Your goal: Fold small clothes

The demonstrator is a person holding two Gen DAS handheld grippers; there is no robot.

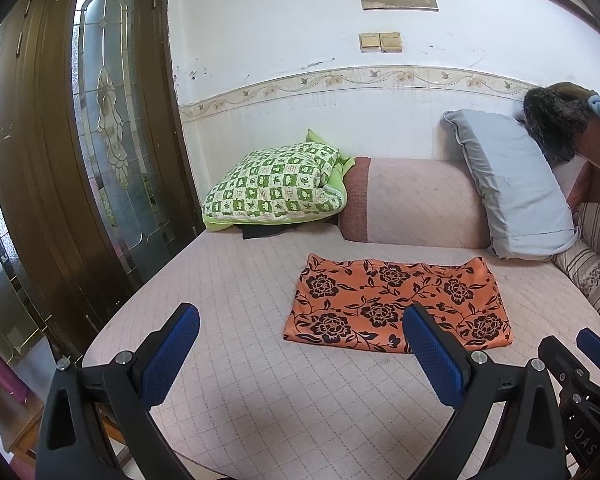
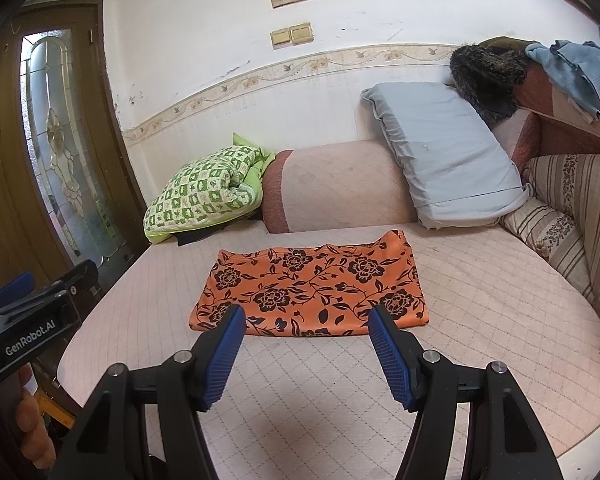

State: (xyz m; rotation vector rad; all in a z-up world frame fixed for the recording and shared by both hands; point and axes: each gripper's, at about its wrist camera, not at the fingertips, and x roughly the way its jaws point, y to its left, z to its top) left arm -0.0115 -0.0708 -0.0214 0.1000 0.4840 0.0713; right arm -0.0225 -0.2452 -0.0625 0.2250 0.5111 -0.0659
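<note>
Cloth (image 2: 312, 286) is what I line up on: an orange piece with black flowers, lying flat on the pink quilted bed cover (image 2: 480, 320), already a tidy rectangle with its long axis running side to side across my view. It sits ahead of both tools and a little below them, with its near edge facing me.

My right gripper (image 2: 307, 322) hangs over the cover just short of that near edge, jaws apart with nothing between them, and through its camera the two blue pads (image 2: 388, 348) frame the middle of the near hem almost squarely. My left gripper (image 1: 300, 328) is also spread wide and empty, but it sits off to the left: in its view only the right pad overlaps the cloth's near left corner, while the left pad is over bare cover.

So I judge the right hand to be the nearer and better centred one, and the left to be placed for the left end. Since the long axis lies crosswise, I reckon the next fold would bring one short end over toward the other, each tool taking a near corner first.
</note>
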